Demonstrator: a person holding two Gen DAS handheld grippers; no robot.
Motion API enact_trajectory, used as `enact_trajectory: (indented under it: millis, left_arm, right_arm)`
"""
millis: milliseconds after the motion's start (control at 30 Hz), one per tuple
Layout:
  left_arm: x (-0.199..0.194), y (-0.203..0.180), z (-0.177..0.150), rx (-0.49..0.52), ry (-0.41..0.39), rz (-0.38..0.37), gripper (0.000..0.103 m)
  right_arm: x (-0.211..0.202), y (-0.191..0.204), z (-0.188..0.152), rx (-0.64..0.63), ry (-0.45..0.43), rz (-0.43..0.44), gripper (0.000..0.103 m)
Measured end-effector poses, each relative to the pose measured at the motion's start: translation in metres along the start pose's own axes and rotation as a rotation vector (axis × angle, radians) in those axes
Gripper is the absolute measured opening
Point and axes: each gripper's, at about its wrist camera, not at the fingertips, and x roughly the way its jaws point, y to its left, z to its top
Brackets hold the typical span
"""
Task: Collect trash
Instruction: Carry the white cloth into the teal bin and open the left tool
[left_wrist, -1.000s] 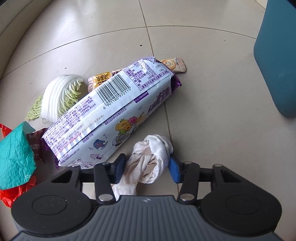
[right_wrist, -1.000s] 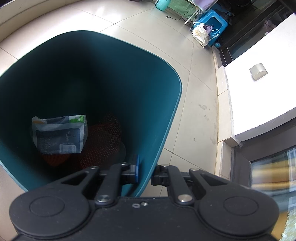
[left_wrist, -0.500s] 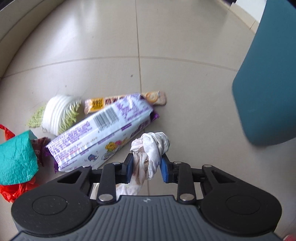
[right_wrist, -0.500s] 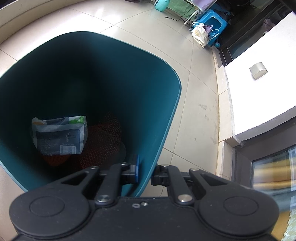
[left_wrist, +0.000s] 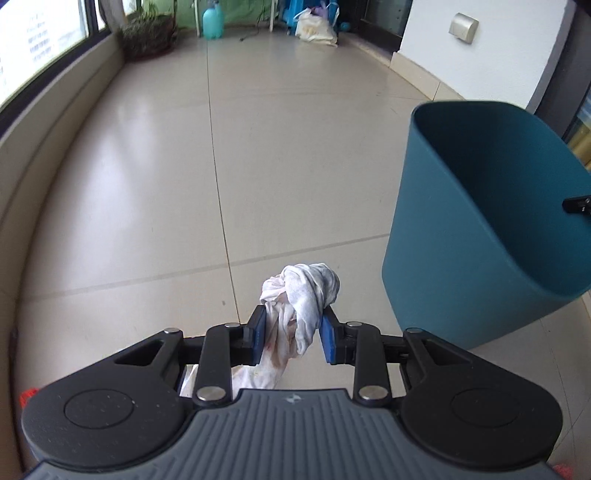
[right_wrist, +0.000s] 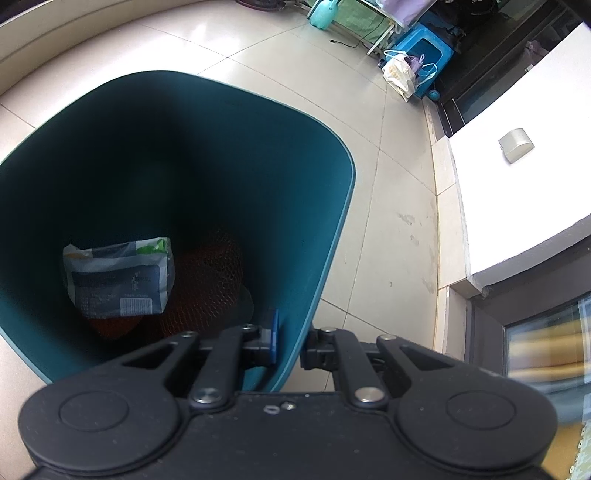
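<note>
Between the left fingers: a crumpled white cloth (left_wrist: 299, 306), stained reddish-brown in its folds, was pinched from both sides by the blue pads (left_wrist: 257, 334).
Left gripper (left_wrist: 293, 336): clamped on the cloth; jaws part-way closed, held apart only by the wad; over the last second they had drawn in, then held their width.
Cloth, lie: bunched knot stood up ahead of the fingertips; a looser tail hung back below the fingers toward the gripper body.
Ahead and to the right of the left fingers: teal bin (left_wrist: 480, 229), upright on the tiled floor (left_wrist: 295, 166), mouth open, well clear of the cloth.
Far ahead of the left fingers: a pale blue jug (left_wrist: 213, 23) and a white bag (left_wrist: 314, 27) at the end of the floor; a potted plant (left_wrist: 147, 31) beside the window on the left.
Right gripper (right_wrist: 291, 343): closed on the near wall of the bin (right_wrist: 325, 258); blue pad inside the wall, dark finger (right_wrist: 321, 349) outside it, rim pinched between.
Ahead of the right fingers, inside the bin: a grey-and-white printed packet (right_wrist: 118, 277) lay on the bottom, leaning against the left wall.
Beside the packet, on its right: orange netting (right_wrist: 210, 280), touching the packet, partly in shadow.
Right of the right fingers: bare floor tile, then a white wall (right_wrist: 517, 206) with a small metal fitting (right_wrist: 516, 145) on it.
Edge of the left view: a dark tip of the right gripper showed at the bin's far rim.
</note>
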Motion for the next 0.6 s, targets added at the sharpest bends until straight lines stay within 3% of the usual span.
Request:
enact_trajectory:
  millis: [367,600]
  left_arm:
    - [-0.043,-0.045,0.064,0.085,-0.094,-0.119,0.029]
    - [-0.049,-0.090,0.095,0.161,-0.127,-0.210,0.029]
  right_arm:
    - [0.000,0.000,0.000,-0.015,-0.024,-0.004,0.009]
    - [-0.003,0.002,0.002,-0.027,-0.044,0.004,0.008]
